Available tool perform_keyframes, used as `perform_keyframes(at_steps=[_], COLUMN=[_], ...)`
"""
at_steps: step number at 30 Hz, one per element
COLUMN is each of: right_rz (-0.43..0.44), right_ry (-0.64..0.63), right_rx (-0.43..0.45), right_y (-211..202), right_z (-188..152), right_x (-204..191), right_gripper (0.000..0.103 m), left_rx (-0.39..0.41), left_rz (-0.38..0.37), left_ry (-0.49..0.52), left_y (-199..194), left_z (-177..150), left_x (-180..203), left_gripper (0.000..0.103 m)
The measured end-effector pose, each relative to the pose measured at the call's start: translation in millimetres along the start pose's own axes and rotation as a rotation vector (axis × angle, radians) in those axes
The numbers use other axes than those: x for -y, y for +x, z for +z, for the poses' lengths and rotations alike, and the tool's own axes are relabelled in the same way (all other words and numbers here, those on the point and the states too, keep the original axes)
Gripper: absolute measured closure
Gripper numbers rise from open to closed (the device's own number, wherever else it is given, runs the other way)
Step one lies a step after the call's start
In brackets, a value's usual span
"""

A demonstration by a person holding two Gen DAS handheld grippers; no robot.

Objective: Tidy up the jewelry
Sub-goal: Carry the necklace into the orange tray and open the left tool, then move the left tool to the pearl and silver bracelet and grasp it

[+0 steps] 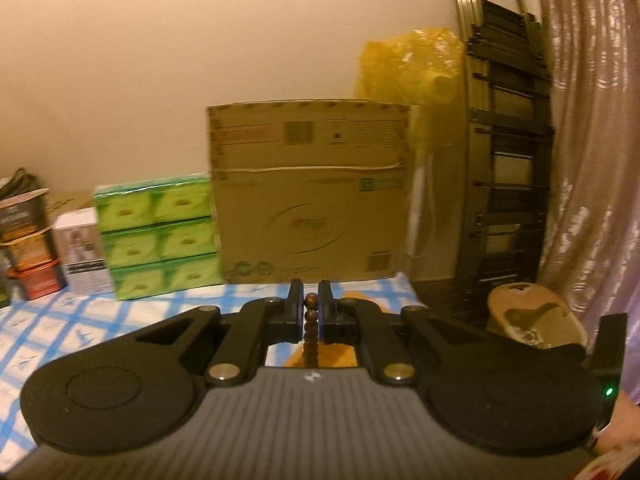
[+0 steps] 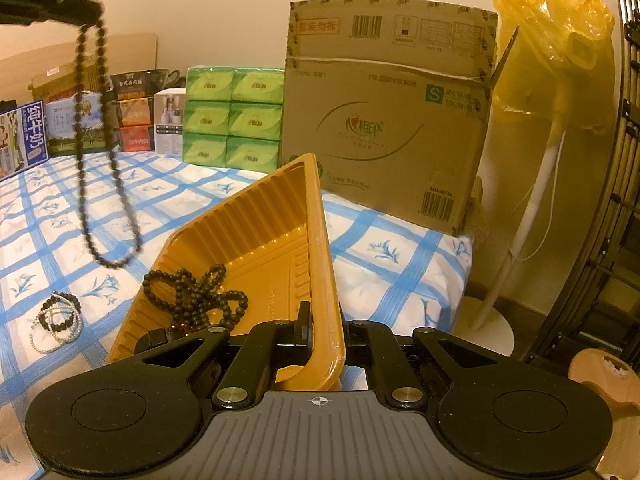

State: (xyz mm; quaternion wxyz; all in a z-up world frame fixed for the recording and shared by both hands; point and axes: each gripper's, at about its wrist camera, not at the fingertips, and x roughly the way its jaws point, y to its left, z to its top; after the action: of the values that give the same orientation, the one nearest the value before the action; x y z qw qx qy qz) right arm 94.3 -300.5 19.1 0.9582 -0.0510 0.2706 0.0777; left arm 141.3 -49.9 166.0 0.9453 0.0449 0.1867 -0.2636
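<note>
In the left wrist view my left gripper (image 1: pixel 311 304) is shut on a strand of brown beads (image 1: pixel 310 332) that runs down between its fingers. The right wrist view shows that gripper (image 2: pixel 86 10) high at the upper left, with the long bead necklace (image 2: pixel 100 184) hanging from it as a loop above the blue-checked cloth (image 2: pixel 400 248). My right gripper (image 2: pixel 326 316) is shut on the near rim of an orange plastic tray (image 2: pixel 256 232), which is tilted up. A dark bead string (image 2: pixel 196 296) lies bunched in the tray. A white and a dark bracelet (image 2: pixel 56 320) lie on the cloth to the left.
A large cardboard box (image 2: pixel 384 112) and stacked green tissue packs (image 2: pixel 232 120) stand at the back, with smaller boxes (image 2: pixel 132 120) to their left. Past the cloth's right edge are a fan under a yellow bag (image 2: pixel 560 52), a folded black rack (image 1: pixel 504 160) and a curtain (image 1: pixel 592 160).
</note>
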Motion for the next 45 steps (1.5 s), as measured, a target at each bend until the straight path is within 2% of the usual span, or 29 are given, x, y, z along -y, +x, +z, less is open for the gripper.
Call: perform_keyframes(at_steps=[5, 11, 18, 27, 34, 35, 36, 41, 45], right_rz=[0.001, 0.002, 0.001, -0.003, -0.005, -0.005, -0.005, -0.004, -0.002], right_ry=[0.007, 0.012, 0.022, 0.025, 0.024, 0.023, 0.023, 0.022, 0.021], right_rx=[0.0, 0.0, -0.005, -0.01, -0.011, -0.011, -0.011, -0.008, -0.005], right_y=[0.9, 1.6, 3.1, 4.6, 5.4, 5.3, 5.4, 4.9, 3.8], right_z=[-1.7, -2.3, -3.6, -6.3, -6.0, -6.1, -6.0, -5.8, -5.6], right_x=[1.4, 2.7, 5.3, 8.2, 8.0, 7.9, 8.0, 8.5, 7.8], right_gripper=[0.096, 0.096, 0.096, 0.097, 0.097, 0.097, 0.097, 0.097, 0.096], left_rx=[-0.021, -0.106, -0.206, -0.286, -0.279, -0.272, -0.264, -0.218, -0.184], left_rz=[-0.06, -0.124, -0.154, -0.152, -0.14, -0.134, -0.124, -0.053, 0.043], left_ry=[0.006, -0.029, -0.054, -0.081, -0.107, -0.109, -0.112, -0.119, -0.133], left_y=[22.4, 60.5, 101.3, 121.8, 117.2, 114.6, 111.8, 90.4, 63.8], left_z=[-0.2, -21.4, -44.9, -69.1, -68.9, -67.7, -66.4, -60.2, -62.6], left_x=[18.0, 28.7, 30.6, 21.6, 13.6, 12.1, 9.9, -8.1, -34.8], left_gripper=[0.097, 0.098, 0.097, 0.097, 0.095, 0.085, 0.08, 0.078, 0.076])
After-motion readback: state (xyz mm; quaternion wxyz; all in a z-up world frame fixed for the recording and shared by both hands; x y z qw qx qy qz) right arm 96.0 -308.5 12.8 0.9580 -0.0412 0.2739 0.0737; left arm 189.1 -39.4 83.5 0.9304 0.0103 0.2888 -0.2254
